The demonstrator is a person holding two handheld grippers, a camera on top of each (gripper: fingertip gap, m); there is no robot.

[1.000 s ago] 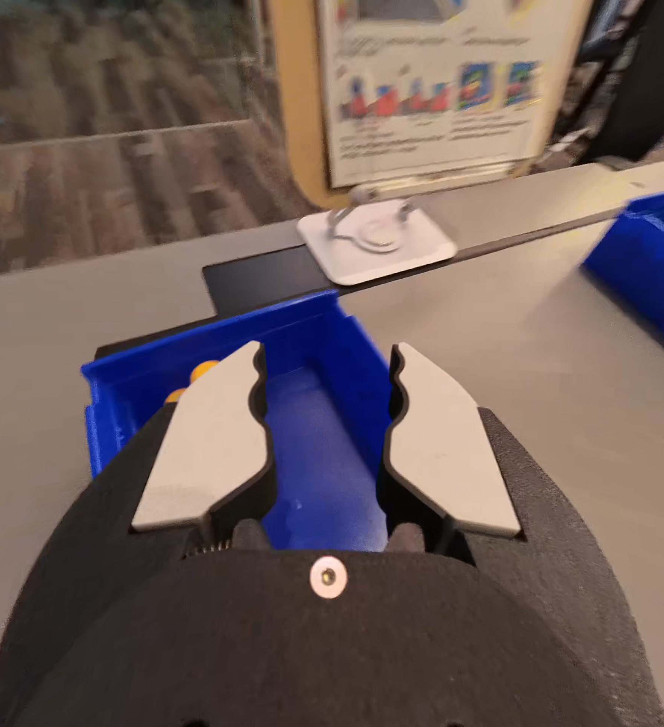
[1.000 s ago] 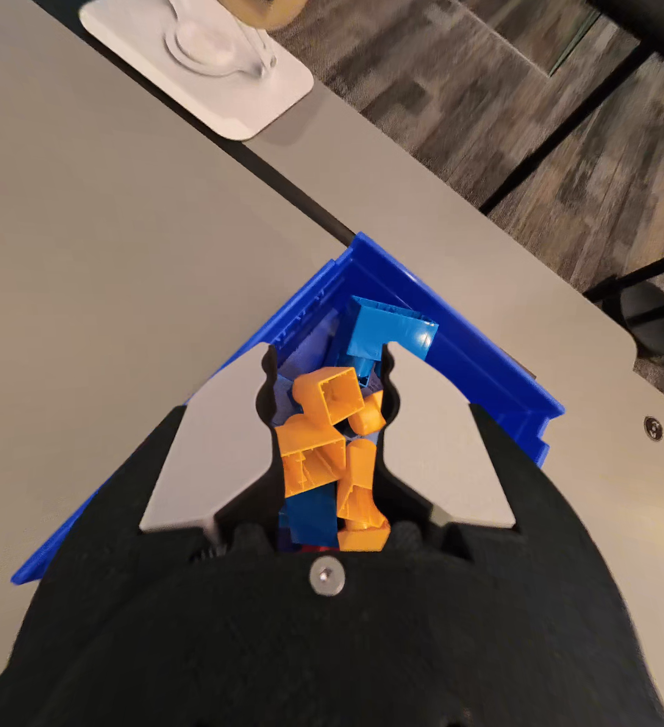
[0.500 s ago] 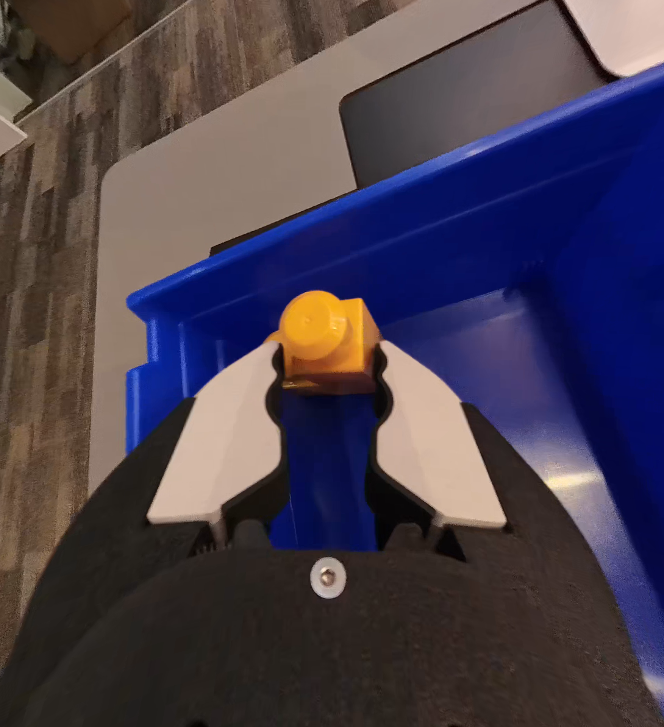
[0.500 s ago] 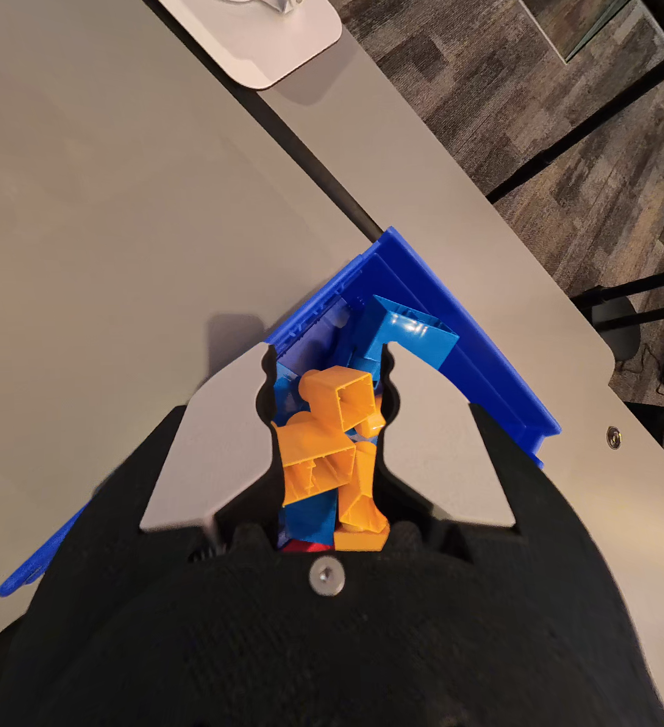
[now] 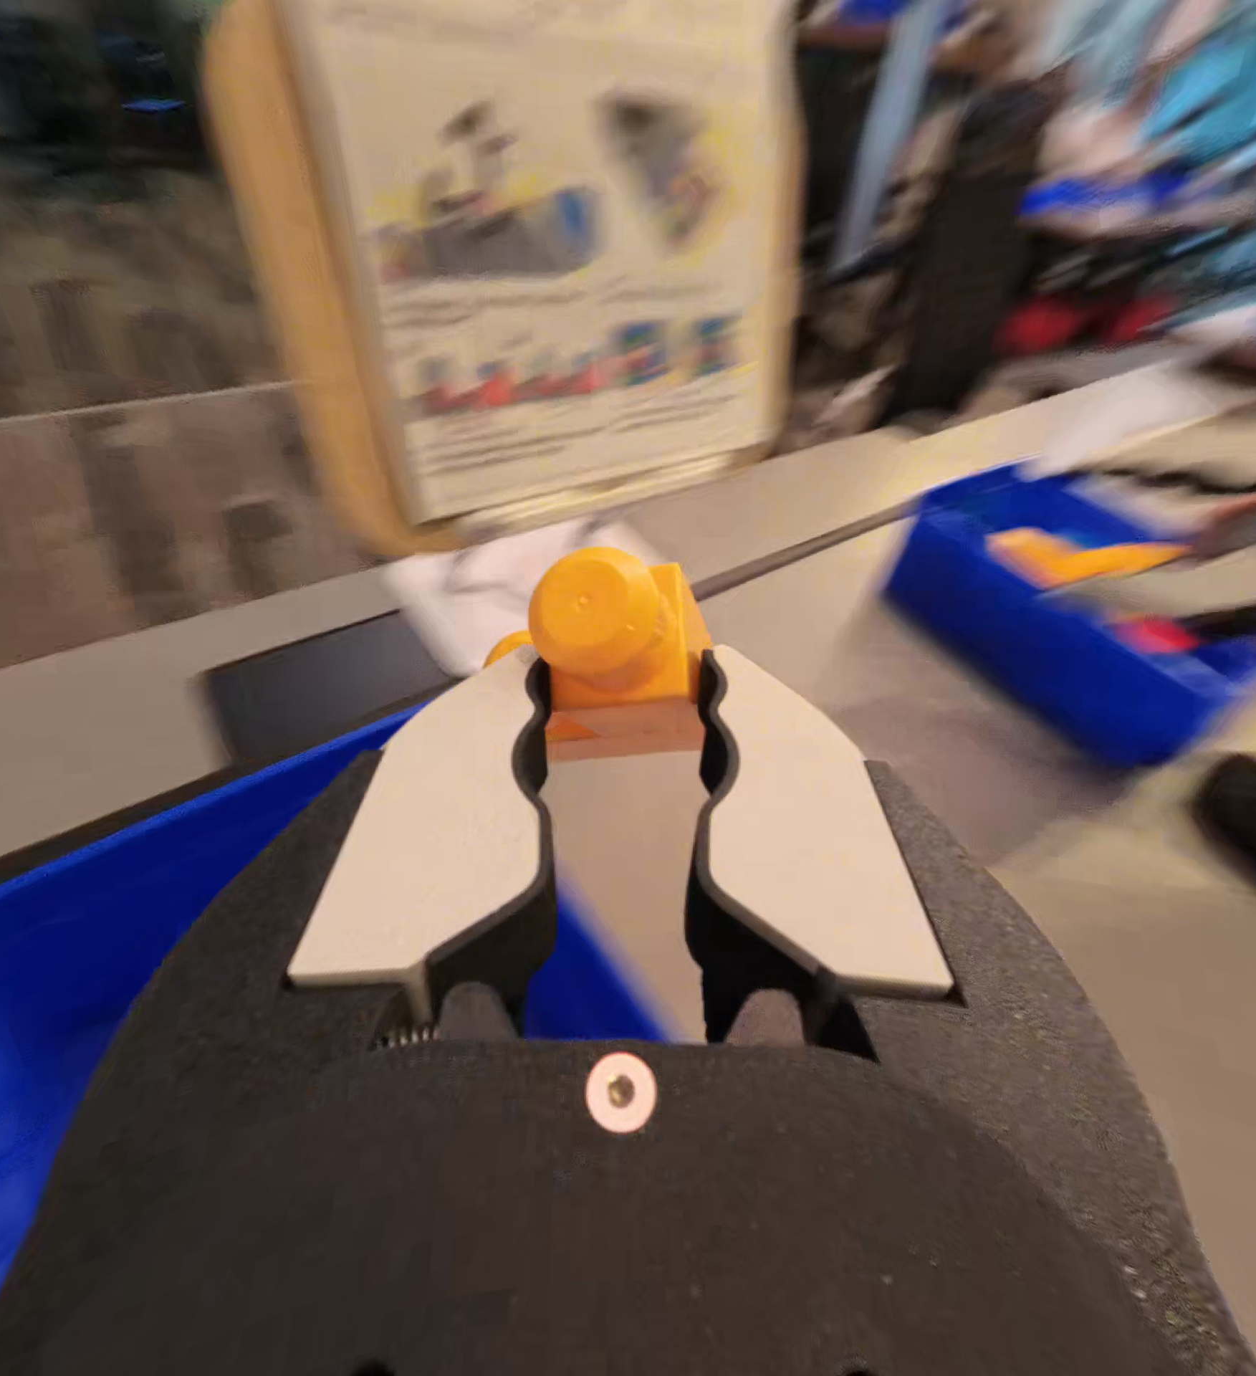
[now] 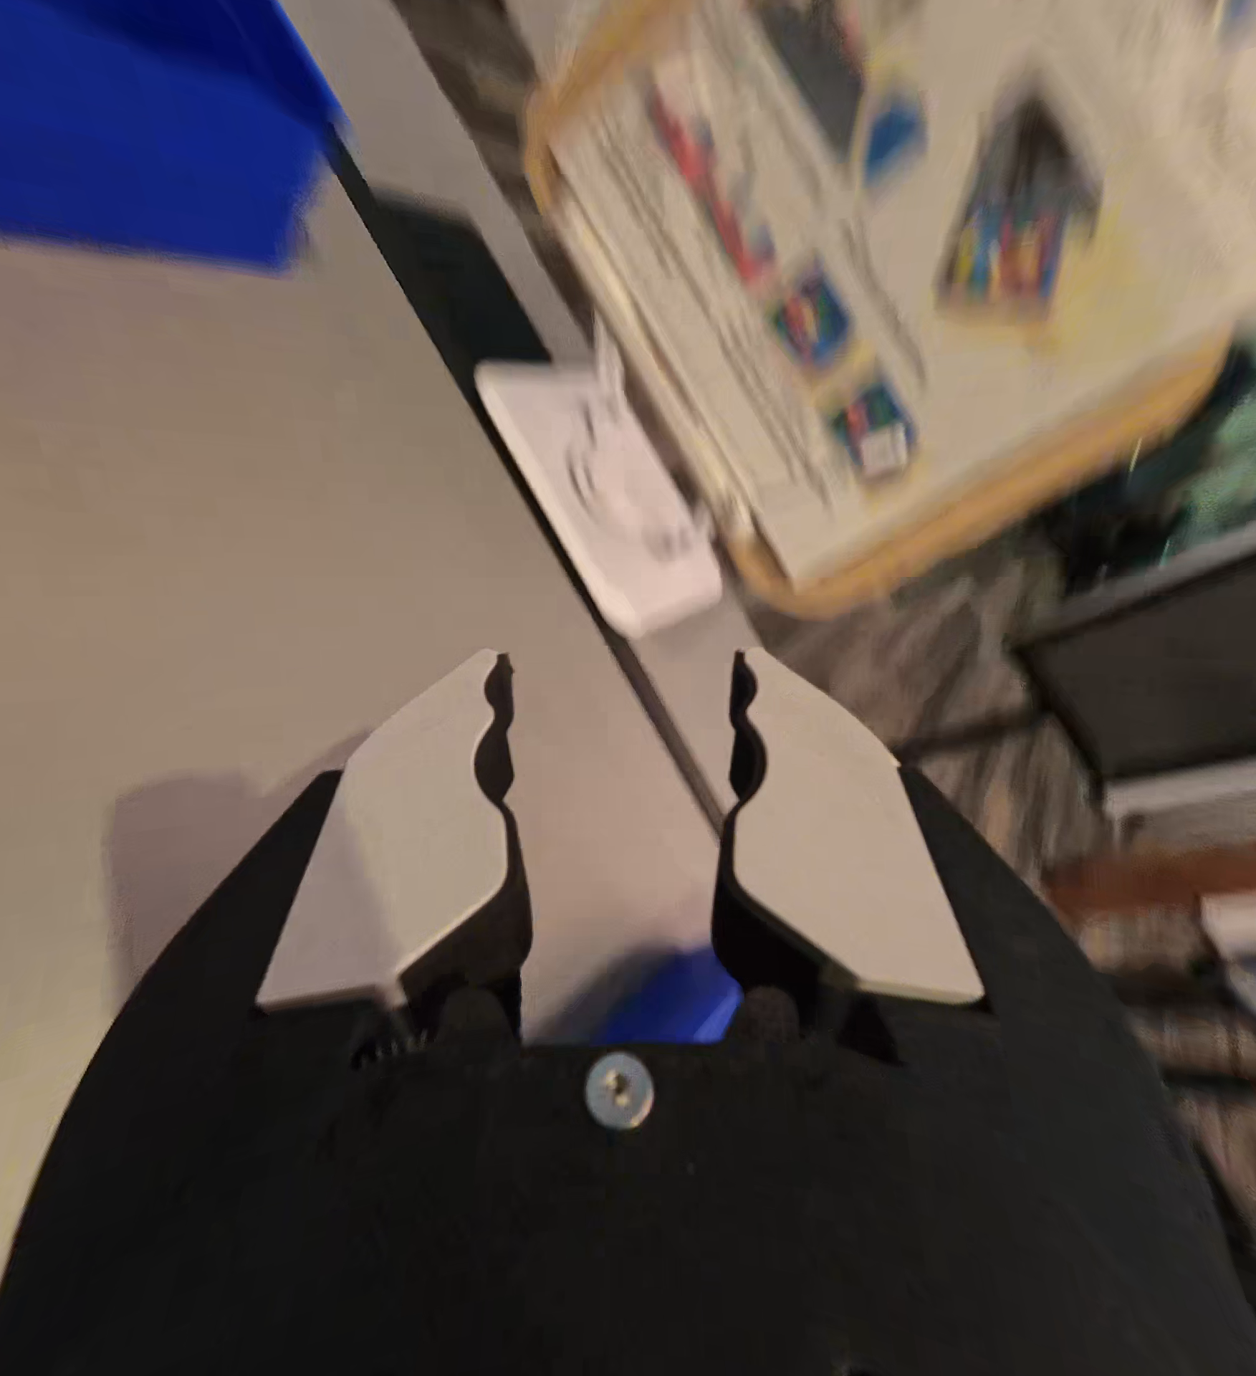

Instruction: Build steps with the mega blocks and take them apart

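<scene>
A grey table [image 5: 870, 744] carries two blue bins: one [image 5: 126, 931] under the left gripper [image 5: 625, 670], another [image 5: 1056, 633] far right holding orange pieces. A blurred poster [image 5: 572, 260] stands behind on a white base [image 6: 610, 484]. The left gripper is clamped on an orange block [image 5: 610, 640], lifted clear of the bin; the right gripper [image 6: 621, 670] hangs apart and empty over the table

Grey table [image 5: 796, 804] fills the lower view. At seven o'clock a blue bin [image 5: 74, 931] sits on it; at three o'clock, well apart, a second blue bin [image 5: 1041, 640] holding blurred blocks. At twelve o'clock, a white flat base [image 5: 461, 596] beside a dark panel [image 5: 312, 685].
</scene>
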